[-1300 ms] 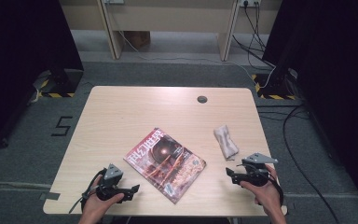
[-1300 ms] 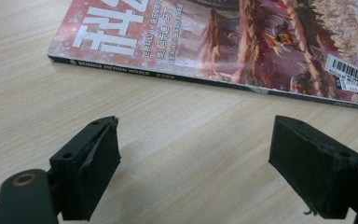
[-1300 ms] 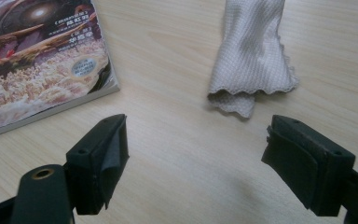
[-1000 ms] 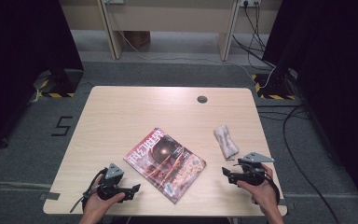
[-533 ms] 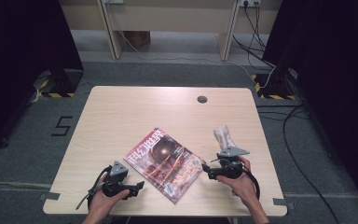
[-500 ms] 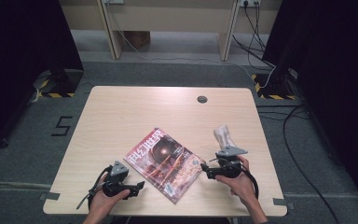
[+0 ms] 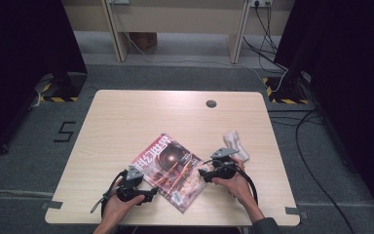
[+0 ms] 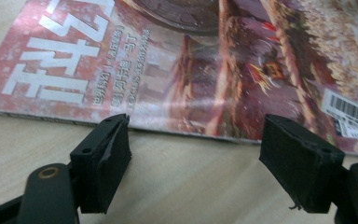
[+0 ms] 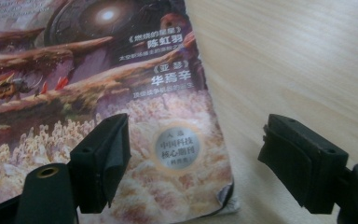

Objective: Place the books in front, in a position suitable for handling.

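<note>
high view: your right gripper (image 7: pixel 203 172), jaws spread, sits at the magazine (image 7: pixel 169 170)'s right edge, nearer than your equally spread left gripper (image 7: pixel 152 194).

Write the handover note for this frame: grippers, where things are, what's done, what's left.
Left gripper: open, empty, at the magazine's near-left edge.
Right gripper: open, empty, jaws straddling the magazine's right corner, not yet closed on it.
Magazine: closed, flat, skewed on the table, nothing lifted.
White cloth: crumpled beyond the right hand, untouched.
Done: both grippers are at the magazine.
Left: probably close on an edge and lift or open it; what comes after that cannot be told.
</note>
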### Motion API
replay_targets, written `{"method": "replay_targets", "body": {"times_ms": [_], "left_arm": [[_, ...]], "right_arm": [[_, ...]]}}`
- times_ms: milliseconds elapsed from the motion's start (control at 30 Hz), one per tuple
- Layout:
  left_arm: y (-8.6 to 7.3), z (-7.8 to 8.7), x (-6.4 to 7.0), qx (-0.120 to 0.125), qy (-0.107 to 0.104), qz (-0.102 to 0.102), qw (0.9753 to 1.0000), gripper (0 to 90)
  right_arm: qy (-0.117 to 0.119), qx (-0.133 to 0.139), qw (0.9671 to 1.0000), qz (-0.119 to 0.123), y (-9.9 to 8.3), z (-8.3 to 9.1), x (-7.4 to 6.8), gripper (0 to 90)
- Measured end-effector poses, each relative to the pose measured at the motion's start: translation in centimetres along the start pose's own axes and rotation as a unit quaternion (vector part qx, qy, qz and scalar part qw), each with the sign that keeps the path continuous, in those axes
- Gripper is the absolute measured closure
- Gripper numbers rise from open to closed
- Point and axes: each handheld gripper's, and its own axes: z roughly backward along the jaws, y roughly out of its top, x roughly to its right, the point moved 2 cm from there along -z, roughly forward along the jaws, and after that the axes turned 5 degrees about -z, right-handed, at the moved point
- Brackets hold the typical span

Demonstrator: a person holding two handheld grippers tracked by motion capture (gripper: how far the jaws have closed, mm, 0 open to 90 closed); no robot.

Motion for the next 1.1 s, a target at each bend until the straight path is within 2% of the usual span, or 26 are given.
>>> {"method": "replay_targets", "body": {"times_ms": [100,167,233,300,433,600,733,900,1000,1100], "left_arm": [[0.4,-0.3,0.0,-0.002,0.004,-0.003,1.0000,23.3],[0.5,-0.5,0.2,-0.007,0.010,-0.012,0.9998,22.3],[0.7,-0.6,0.1,-0.008,0.008,-0.011,0.9999,22.2],[0.8,-0.8,-0.1,-0.005,0.005,-0.007,1.0000,22.3],[1.3,-1.3,-0.4,-0.001,0.006,-0.007,1.0000,22.8],[2.2,-2.2,-0.6,0.000,0.015,-0.005,0.9999,23.5],[3.4,-3.2,-0.4,-0.003,0.029,-0.013,0.9995,23.6],[4.7,-4.5,-0.5,0.000,0.030,-0.012,0.9995,23.4],[5.5,-5.1,-0.6,-0.001,0.026,-0.023,0.9994,24.7],[5.8,-5.6,-0.7,0.006,0.023,-0.019,0.9995,25.0]], "right_arm": [[0.002,-0.009,0.9999,0.009,-0.1,-0.3,-0.3,24.8],[0.006,-0.014,0.9997,0.018,-0.2,-0.4,-0.6,25.2],[0.015,-0.019,0.9994,0.026,-0.3,-0.3,-1.1,23.6],[0.007,-0.021,0.9992,0.034,-0.4,-0.3,-1.4,22.3],[0.012,-0.029,0.9991,0.027,-0.8,0.1,-1.4,21.5],[0.011,-0.039,0.9982,0.043,-1.7,1.2,-2.1,19.6],[0.007,-0.042,0.9986,0.031,-2.5,1.8,-2.6,17.7],[-0.003,-0.047,0.9984,0.030,-3.5,2.8,-3.3,16.3],[-0.004,-0.046,0.9985,0.027,-4.1,3.3,-3.7,16.3],[-0.005,-0.046,0.9984,0.033,-4.5,3.7,-4.1,16.5]]}}
